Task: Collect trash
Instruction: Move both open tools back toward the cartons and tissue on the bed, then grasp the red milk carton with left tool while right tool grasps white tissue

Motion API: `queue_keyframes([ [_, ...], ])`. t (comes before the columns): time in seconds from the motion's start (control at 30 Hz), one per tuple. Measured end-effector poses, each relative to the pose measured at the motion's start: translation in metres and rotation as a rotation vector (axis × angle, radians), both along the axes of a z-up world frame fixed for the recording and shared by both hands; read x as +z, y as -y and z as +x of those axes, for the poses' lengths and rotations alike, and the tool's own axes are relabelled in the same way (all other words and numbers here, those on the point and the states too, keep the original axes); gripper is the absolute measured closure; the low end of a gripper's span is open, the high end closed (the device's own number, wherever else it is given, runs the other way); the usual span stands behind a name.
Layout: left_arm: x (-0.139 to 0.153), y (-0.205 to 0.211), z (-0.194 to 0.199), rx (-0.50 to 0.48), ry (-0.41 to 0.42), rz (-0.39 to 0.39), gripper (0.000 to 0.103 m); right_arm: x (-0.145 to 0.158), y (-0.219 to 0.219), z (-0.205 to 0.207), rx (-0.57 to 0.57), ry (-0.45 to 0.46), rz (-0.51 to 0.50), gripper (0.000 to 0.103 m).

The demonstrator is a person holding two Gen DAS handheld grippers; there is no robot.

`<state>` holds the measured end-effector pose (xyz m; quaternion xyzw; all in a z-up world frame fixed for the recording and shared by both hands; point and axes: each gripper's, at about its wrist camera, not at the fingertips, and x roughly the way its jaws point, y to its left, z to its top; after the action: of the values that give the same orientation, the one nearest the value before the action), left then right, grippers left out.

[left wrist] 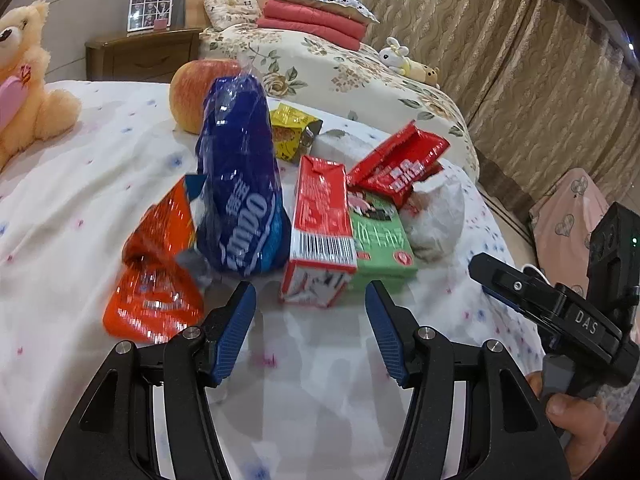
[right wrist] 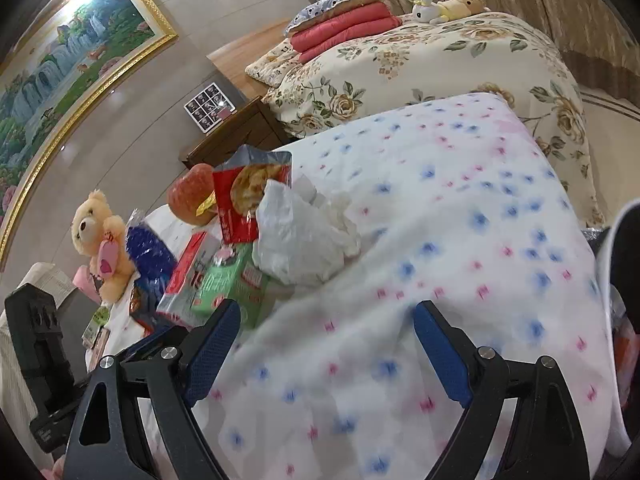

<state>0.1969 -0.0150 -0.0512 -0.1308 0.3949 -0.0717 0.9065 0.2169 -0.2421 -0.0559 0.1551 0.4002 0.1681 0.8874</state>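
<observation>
Two hand-held grippers hover low over a bed covered by a white blanket (left wrist: 80, 184) with small blue and pink flowers. A pile of trash sits in the middle of it.

In the left wrist view, the left gripper (left wrist: 310, 322) points down at the pile with its blue fingers apart and nothing between them. Just beyond them stands a red carton (left wrist: 320, 224), barcode side facing near. Touching its right side is a green box (left wrist: 380, 240), with a red wrapper (left wrist: 400, 164) lying on top and a crumpled white plastic bag (left wrist: 436, 216) further right. Left of the carton stands a tall blue snack bag (left wrist: 244, 188), with an orange wrapper (left wrist: 156, 264) lying flat on its near left. Behind them are a yellow packet (left wrist: 294, 128) and an apple (left wrist: 192, 92). A teddy bear (left wrist: 28, 76) sits at the far left.

In the right wrist view, the right gripper (right wrist: 326, 320) has its fingers spread wide and empty over bare blanket, with the pile to its left.

The red carton looks the nearest target. To take it cleanly, the left fingers should straddle its narrow sides and close low, without tipping the blue bag. The apple may not be trash.
</observation>
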Motion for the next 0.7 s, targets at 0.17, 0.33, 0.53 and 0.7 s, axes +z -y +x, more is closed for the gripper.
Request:
queue_keyframes([
  [0.17, -0.002, -0.004, 0.013, 0.008, -0.002, -0.009, 0.045, 0.000, -0.008, 0.017, 0.002, 0.004, -0.005, 0.013],
  [0.33, -0.003, -0.005, 0.021, -0.001, 0.002, -0.019, 0.046, -0.003, -0.015, 0.034, 0.005, -0.002, -0.003, 0.013],
  [0.53, -0.006, -0.001, 0.021, -0.035, -0.003, -0.028, 0.067, -0.005, -0.019, 0.038, 0.013, 0.013, -0.018, 0.047],
  [0.7, 0.000, 0.000, 0.013, -0.023, 0.033, -0.010, 0.070, -0.004, -0.018, 0.033, 0.015, 0.023, -0.021, 0.057],
])
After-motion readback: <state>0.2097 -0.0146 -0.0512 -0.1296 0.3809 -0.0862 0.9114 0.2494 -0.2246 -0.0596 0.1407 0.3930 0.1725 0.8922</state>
